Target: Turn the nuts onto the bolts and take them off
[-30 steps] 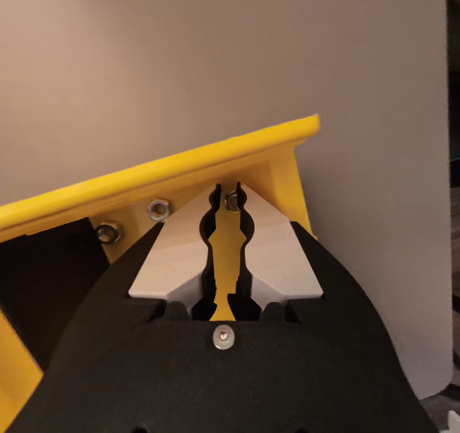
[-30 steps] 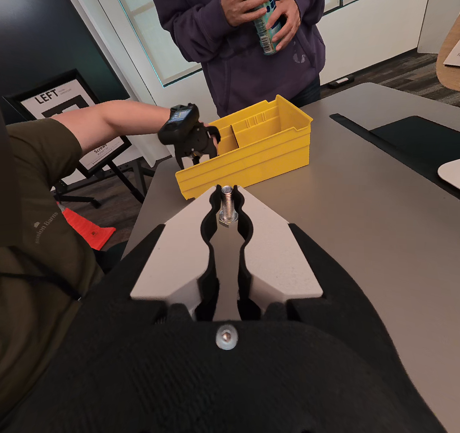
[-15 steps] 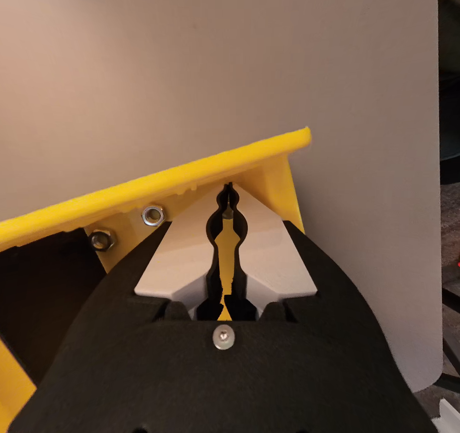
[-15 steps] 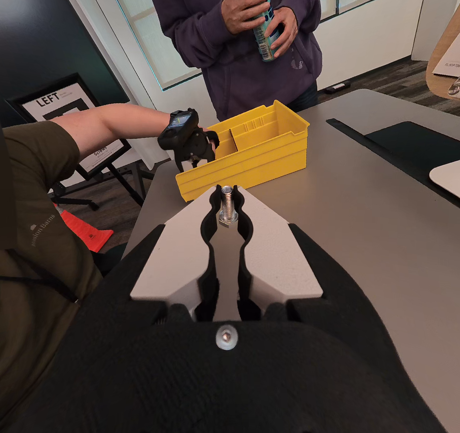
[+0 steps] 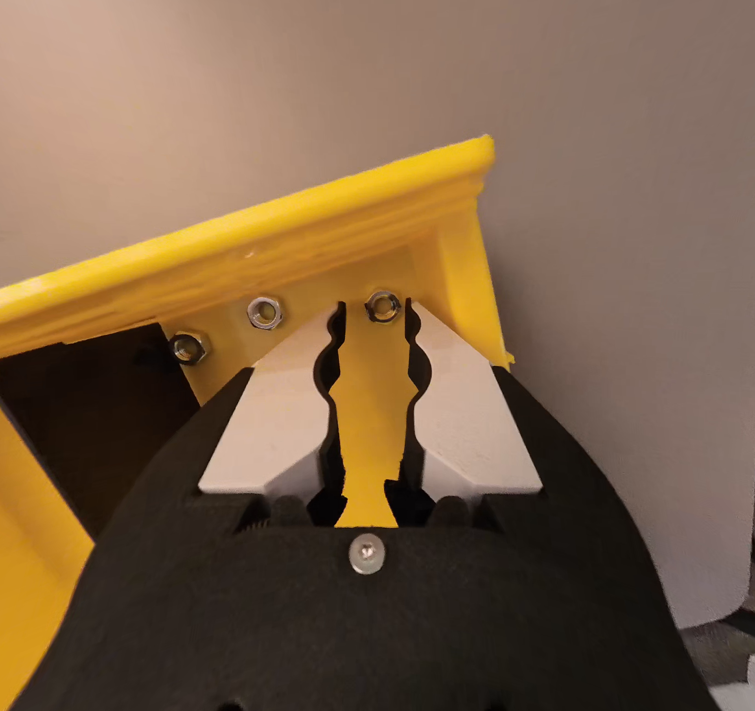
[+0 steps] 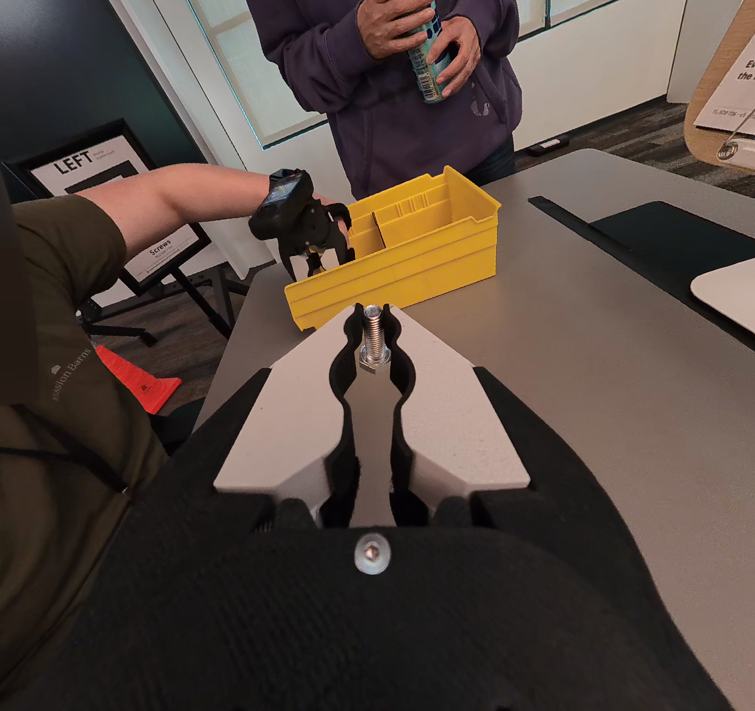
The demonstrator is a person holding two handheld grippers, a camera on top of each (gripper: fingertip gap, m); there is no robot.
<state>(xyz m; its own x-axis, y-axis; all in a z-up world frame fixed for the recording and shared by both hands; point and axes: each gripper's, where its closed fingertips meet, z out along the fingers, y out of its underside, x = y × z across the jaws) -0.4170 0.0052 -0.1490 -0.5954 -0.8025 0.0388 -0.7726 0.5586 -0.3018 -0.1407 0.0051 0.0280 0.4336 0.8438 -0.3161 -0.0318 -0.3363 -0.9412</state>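
Moved: my left tool (image 5: 374, 311) was nearly shut around a nut (image 5: 382, 306) half a second ago; now it gapes narrowly, nut loose between its tips.
Left view only: two more nuts (image 5: 264, 312) left of my tips, on the yellow bin (image 5: 286, 238) floor.
Right view only: my right tool (image 6: 372, 310) clamps an upright bolt (image 6: 374, 338) above the tabletop (image 6: 572, 364); bin ahead.

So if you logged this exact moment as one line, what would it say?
left gripper: open, in yellow bin, around one nut | two nuts loose beside | right gripper: shut on bolt, over table
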